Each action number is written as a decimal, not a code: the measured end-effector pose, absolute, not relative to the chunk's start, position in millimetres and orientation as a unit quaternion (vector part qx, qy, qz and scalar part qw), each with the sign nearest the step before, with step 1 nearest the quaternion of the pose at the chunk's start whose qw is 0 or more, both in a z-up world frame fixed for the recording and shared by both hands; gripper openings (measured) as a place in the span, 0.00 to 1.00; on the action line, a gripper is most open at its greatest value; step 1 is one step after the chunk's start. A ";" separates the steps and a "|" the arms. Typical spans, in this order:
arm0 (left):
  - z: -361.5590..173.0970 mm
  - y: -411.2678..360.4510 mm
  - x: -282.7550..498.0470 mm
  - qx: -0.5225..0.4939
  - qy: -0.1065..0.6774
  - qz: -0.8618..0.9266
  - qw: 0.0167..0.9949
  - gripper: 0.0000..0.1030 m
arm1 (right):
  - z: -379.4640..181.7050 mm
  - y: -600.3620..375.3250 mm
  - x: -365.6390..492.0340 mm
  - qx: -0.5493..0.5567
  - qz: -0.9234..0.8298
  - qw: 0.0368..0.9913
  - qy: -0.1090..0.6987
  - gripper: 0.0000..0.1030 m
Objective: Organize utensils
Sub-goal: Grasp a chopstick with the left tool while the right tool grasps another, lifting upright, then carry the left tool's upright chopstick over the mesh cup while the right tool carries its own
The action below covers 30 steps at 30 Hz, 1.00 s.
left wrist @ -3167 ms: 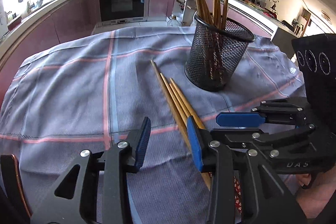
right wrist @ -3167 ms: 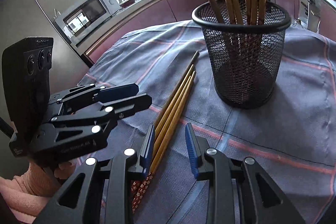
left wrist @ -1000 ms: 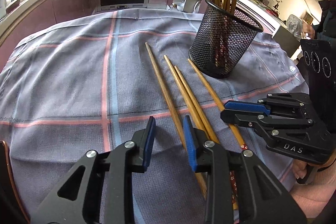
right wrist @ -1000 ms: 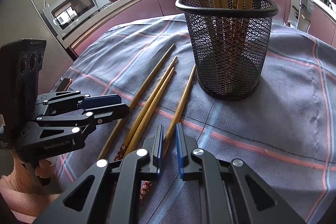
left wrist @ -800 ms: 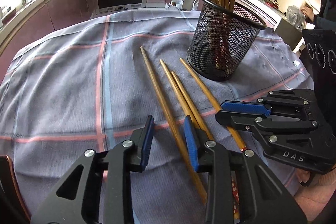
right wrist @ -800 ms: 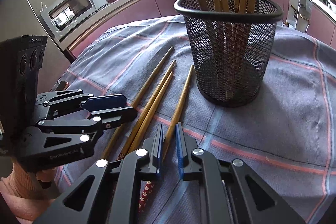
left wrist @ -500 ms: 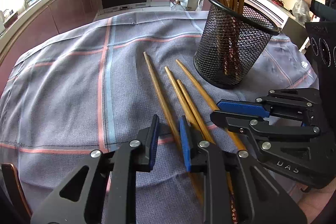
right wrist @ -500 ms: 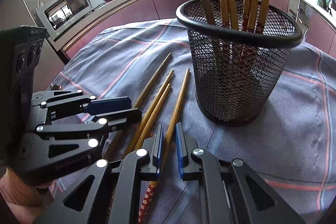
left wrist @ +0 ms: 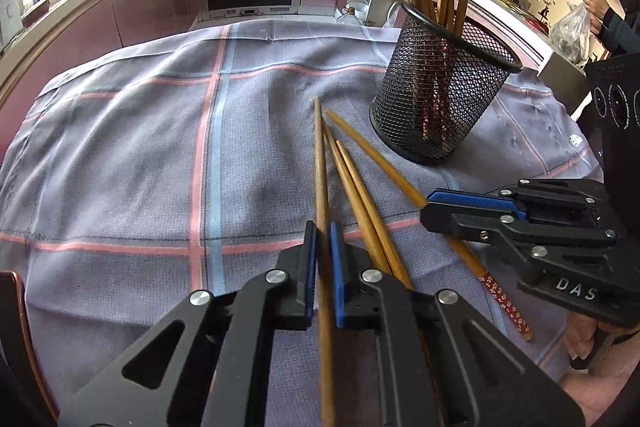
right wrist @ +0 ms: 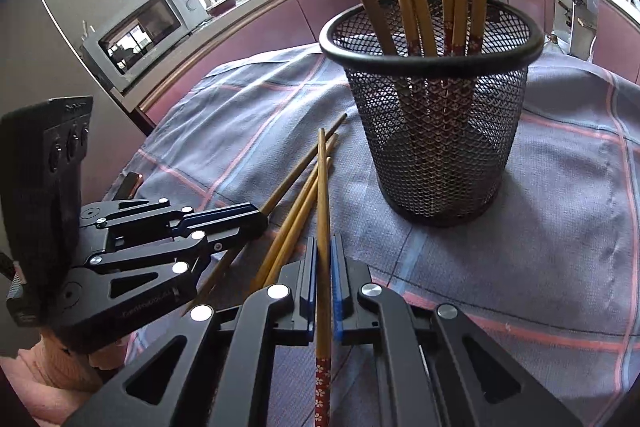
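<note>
Our left tool (left wrist: 323, 259) is pinched on one chopstick (left wrist: 320, 163), jaws narrow, tip pointing away across the cloth (left wrist: 120, 147). Our right tool (right wrist: 324, 269) grips another chopstick (right wrist: 322, 195) w/ red-patterned end trailing behind the jaws. Two loose chopsticks (left wrist: 360, 195) lie btwn the tools on the surface, touching each other. Mesh holder (right wrist: 436, 131) stands upright just beyond the tips (several sticks already in it), near the cloth's right edge in the left view. Cloth left of the sticks is bare. Left tool sits close beside the right one.
</note>
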<state>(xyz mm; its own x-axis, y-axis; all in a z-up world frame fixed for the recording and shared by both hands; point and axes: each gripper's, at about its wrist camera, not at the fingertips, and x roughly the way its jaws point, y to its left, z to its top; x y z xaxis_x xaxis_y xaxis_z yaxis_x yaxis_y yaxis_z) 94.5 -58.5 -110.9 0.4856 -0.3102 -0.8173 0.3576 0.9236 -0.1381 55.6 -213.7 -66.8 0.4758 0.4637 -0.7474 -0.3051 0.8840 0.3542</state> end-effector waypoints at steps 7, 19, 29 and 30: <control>-102.3 -36.0 86.0 -0.016 0.464 -0.203 0.862 0.07 | -48.3 -217.5 39.4 0.089 0.246 0.861 0.436 0.05; -60.7 -16.2 63.9 -0.080 0.421 -0.243 0.870 0.07 | -12.5 -236.4 19.6 0.112 0.258 0.882 0.379 0.05; -25.9 -33.4 54.9 -0.075 0.384 -0.257 0.884 0.07 | 5.5 -244.1 14.4 0.120 0.273 0.889 0.348 0.05; -22.5 -35.7 53.6 -0.072 0.380 -0.256 0.886 0.07 | 8.4 -244.1 13.8 0.117 0.274 0.891 0.343 0.05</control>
<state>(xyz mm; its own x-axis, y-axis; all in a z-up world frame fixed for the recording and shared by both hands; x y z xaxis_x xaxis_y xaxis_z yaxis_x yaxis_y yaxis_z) 53.6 -35.7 -22.5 0.5798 -0.5081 -0.6369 0.3983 0.8587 -0.3225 13.8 -244.1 8.4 0.6149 0.5676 -0.5475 -0.4077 0.8230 0.3955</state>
